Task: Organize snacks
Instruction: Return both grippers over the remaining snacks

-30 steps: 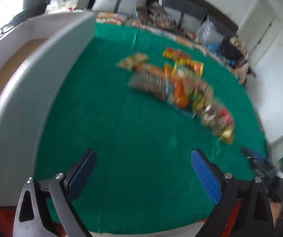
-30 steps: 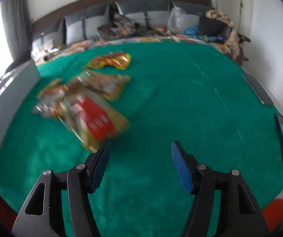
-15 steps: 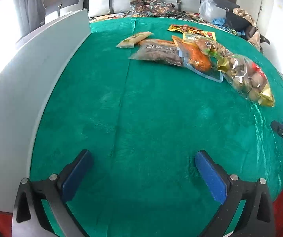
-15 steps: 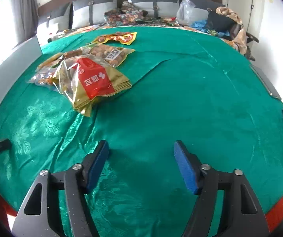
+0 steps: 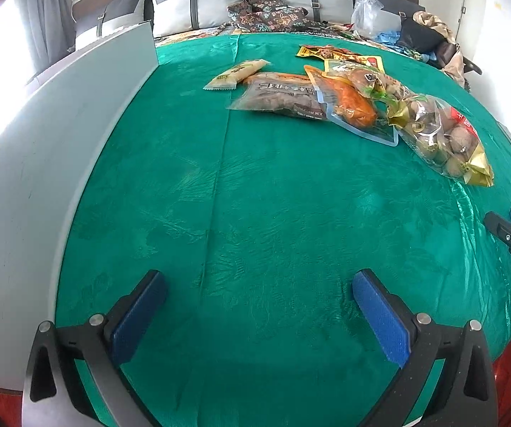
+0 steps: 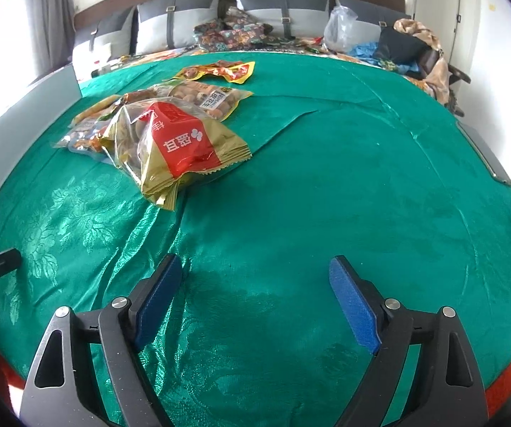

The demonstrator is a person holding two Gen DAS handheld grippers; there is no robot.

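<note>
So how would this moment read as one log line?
left claw: open, empty | right claw: opening, empty | snack bags: untouched on green cloth

Snack packets: six counted in the left wrist view, some overlapping
Tongs: two, left and right
Green cloth: one
Grey pillows: four, upright at the far wall
Grey panel: one
</note>
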